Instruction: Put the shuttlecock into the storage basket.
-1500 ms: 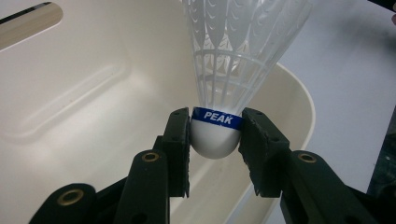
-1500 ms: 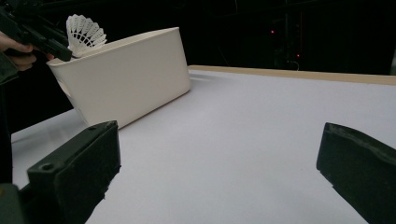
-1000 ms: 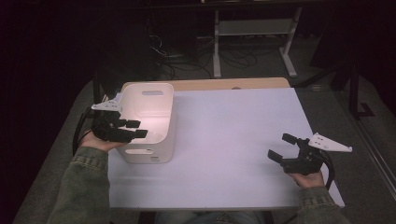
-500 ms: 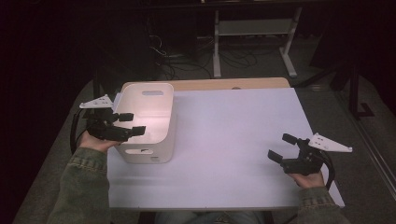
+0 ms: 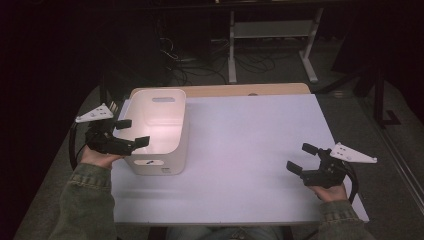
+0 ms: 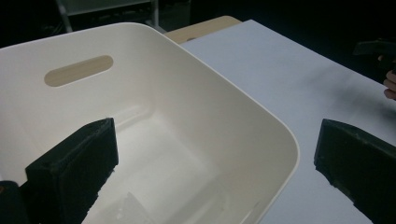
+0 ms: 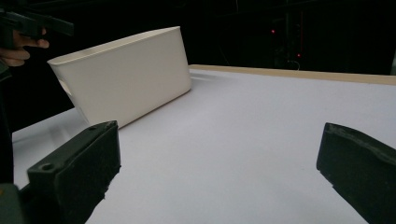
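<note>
White bin (image 5: 157, 132) stands upright at the left end of the bench (image 5: 250, 150), near its far edge, its long side running away from the person. Its far wall has a slot handle (image 6: 78, 70), and the near wall has one too. The left tool (image 5: 131, 134) hangs over the bin's left rim with its jaws spread wide and gripping nothing; in the left gripper view one jaw sits above the bin's hollow inside, the other beyond the rim over the bench. The right tool (image 5: 302, 158) is low over the bench near its right edge, well apart from the bin, jaws likewise spread and holding nothing. In the right gripper view the bin (image 7: 126, 72) lies beyond the jaws, with bare white bench between
</note>
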Available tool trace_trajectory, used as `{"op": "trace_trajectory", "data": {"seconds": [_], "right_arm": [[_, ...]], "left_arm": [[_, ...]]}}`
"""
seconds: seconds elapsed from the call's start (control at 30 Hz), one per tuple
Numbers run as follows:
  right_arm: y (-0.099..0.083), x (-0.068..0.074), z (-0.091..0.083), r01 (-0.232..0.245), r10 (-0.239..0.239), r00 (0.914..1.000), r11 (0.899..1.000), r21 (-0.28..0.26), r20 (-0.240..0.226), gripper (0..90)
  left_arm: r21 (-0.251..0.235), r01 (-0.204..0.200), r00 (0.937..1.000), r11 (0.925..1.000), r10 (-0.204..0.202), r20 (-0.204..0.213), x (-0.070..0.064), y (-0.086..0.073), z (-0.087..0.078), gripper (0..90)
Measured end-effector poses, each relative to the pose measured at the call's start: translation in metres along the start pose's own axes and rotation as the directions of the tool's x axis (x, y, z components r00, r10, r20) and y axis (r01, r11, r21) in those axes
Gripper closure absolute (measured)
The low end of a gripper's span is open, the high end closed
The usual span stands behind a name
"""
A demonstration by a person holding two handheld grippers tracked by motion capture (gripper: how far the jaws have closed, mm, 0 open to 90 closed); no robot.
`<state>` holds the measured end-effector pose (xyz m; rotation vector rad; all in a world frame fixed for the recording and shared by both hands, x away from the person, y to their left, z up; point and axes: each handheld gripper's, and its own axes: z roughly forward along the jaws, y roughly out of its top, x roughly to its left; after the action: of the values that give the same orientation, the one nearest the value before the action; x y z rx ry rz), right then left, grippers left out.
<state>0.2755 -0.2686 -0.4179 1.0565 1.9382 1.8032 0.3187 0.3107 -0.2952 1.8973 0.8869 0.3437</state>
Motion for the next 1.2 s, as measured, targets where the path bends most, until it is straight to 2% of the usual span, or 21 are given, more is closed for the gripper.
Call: {"op": "trace_trajectory", "data": {"seconds": [0.13, 0.33, 0.43, 0.47, 0.63, 0.83, 0.93, 1.03, 1.13, 1.2], "right_arm": [[0.000, 0.000, 0.000, 0.000, 0.000, 1.0000, 1.000, 0.001, 0.001, 0.0], [0.000, 0.000, 0.000, 0.004, -0.004, 1.0000, 1.000, 0.003, 0.004, 0.0], [0.000, 0.000, 0.001, 0.005, -0.005, 1.0000, 1.000, 0.004, 0.003, 0.0], [0.000, 0.000, 0.000, 0.004, -0.004, 1.0000, 1.000, 0.004, 0.002, 0.0], [0.000, 0.000, 0.001, 0.005, -0.005, 1.0000, 1.000, 0.007, 0.002, 0.0], [-0.001, 0.000, 0.000, 0.005, -0.005, 1.0000, 1.000, 0.007, 0.002, 0.0], [-0.001, 0.000, 0.000, 0.004, -0.004, 1.0000, 1.000, 0.009, 0.003, 0.0], [-0.001, 0.000, 0.001, 0.007, -0.007, 1.0000, 1.000, 0.009, 0.005, 0.0], [-0.001, 0.000, 0.001, 0.006, -0.006, 1.0000, 1.000, 0.010, 0.005, 0.0], [-0.001, 0.000, 0.001, 0.006, -0.006, 1.0000, 1.000, 0.011, 0.005, 0.0]], "left_arm": [[-0.016, -0.014, 0.9998, 0.9998, 0.014, -0.017, -0.002, -0.004, -0.006, 0.0], [-0.106, -0.021, 0.9976, 0.9941, 0.013, -0.068, -0.006, -0.011, -0.016, 0.0], [-0.116, -0.030, 0.9962, 0.9928, 0.020, -0.085, -0.007, -0.016, -0.019, 0.0], [-0.127, -0.022, 0.9962, 0.9916, 0.012, -0.086, -0.008, -0.018, -0.019, 0.0], [-0.173, -0.035, 0.9954, 0.9844, 0.019, -0.094, -0.012, -0.030, -0.019, 0.0], [-0.201, -0.046, 0.9943, 0.9784, 0.025, -0.104, -0.016, -0.042, -0.020, 0.0], [-0.226, -0.052, 0.9937, 0.9727, 0.028, -0.109, -0.019, -0.050, -0.022, 0.0], [-0.233, -0.063, 0.9921, 0.9703, 0.035, -0.121, -0.019, -0.056, -0.025, 0.0], [-0.257, -0.071, 0.9896, 0.9639, 0.035, -0.140, -0.019, -0.063, -0.028, 0.0], [-0.260, -0.067, 0.9905, 0.9633, 0.033, -0.133, -0.018, -0.067, -0.027, 0.0]]}}
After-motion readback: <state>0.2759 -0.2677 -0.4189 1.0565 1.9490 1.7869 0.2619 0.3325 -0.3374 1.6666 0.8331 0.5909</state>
